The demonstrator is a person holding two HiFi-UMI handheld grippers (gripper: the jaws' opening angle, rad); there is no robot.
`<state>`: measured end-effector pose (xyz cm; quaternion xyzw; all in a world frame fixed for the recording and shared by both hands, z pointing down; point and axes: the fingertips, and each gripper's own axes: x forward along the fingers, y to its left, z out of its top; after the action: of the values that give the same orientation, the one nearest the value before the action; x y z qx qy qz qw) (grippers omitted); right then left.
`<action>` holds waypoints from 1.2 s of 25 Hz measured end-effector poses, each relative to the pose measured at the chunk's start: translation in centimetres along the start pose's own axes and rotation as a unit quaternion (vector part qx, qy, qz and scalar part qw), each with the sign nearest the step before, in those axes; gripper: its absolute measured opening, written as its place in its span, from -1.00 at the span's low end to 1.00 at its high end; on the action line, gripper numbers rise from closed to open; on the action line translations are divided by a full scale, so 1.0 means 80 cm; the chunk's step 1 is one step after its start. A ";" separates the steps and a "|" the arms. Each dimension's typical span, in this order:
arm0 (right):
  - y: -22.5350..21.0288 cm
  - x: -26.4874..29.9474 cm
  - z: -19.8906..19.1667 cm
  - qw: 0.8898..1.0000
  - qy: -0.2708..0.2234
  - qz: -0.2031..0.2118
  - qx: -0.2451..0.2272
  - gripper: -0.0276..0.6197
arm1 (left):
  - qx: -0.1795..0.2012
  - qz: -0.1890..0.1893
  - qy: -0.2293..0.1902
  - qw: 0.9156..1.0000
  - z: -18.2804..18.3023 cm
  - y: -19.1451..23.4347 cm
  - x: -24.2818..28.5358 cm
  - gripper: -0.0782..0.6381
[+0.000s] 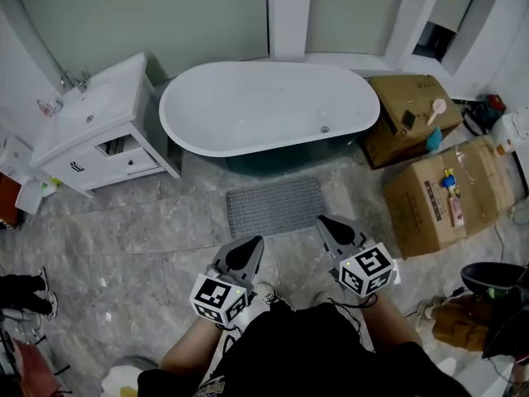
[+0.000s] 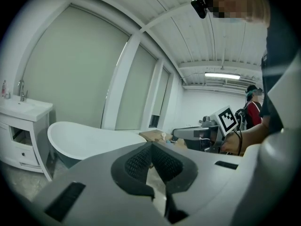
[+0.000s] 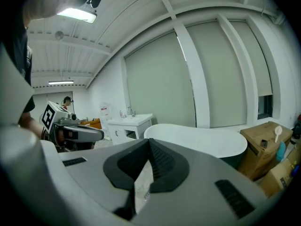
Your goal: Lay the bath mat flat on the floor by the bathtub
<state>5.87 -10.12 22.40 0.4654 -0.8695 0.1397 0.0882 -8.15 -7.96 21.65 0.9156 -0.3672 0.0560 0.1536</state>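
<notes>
left hand-held gripper (image 1: 250,245) and right hand-held gripper (image 1: 329,223) closed empty; bath mat (image 1: 275,207) flat (bathtub (image 1: 264,106) base half-hidden)

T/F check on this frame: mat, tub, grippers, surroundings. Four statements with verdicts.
1. The bath mat lies flat on the floor in front of the bathtub. True.
2. The right gripper grips a corner of the mat. False: its jaws are together with nothing between them.
3. In the head view the vanity stands to the right of the tub. False: it stands to the left, and the cardboard boxes are on the right.
4. The left gripper is shut and holds nothing. True.
</notes>
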 end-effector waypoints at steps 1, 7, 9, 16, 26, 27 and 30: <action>0.003 -0.008 -0.004 1.000 0.002 0.002 -0.001 -0.86 | -0.005 -0.001 0.001 1.000 -0.004 -0.008 -0.004 -0.74; 0.023 -0.068 -0.007 0.999 -0.007 0.020 -0.028 -0.86 | -0.011 0.003 0.003 1.000 -0.027 -0.069 -0.026 -0.74; 0.028 -0.098 -0.011 0.999 -0.012 0.027 -0.029 -0.86 | -0.016 0.010 -0.001 1.000 -0.034 -0.099 -0.032 -0.74; 0.060 -0.210 -0.032 0.998 -0.029 0.048 -0.036 -0.86 | 0.003 0.022 -0.014 1.000 -0.046 -0.219 -0.076 -0.74; 0.091 -0.303 -0.073 0.997 -0.032 0.069 -0.011 -0.86 | 0.006 0.049 -0.020 0.999 -0.066 -0.314 -0.125 -0.74; 0.095 -0.306 -0.076 0.997 -0.032 0.070 -0.008 -0.86 | 0.007 0.051 -0.021 0.998 -0.067 -0.317 -0.130 -0.74; 0.106 -0.309 -0.084 0.997 -0.032 0.074 -0.004 -0.86 | 0.012 0.057 -0.020 0.998 -0.073 -0.319 -0.143 -0.74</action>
<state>12.57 15.91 20.42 0.4034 -0.9047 0.1272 0.0512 1.23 18.91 18.60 0.8958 -0.4214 0.0505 0.1317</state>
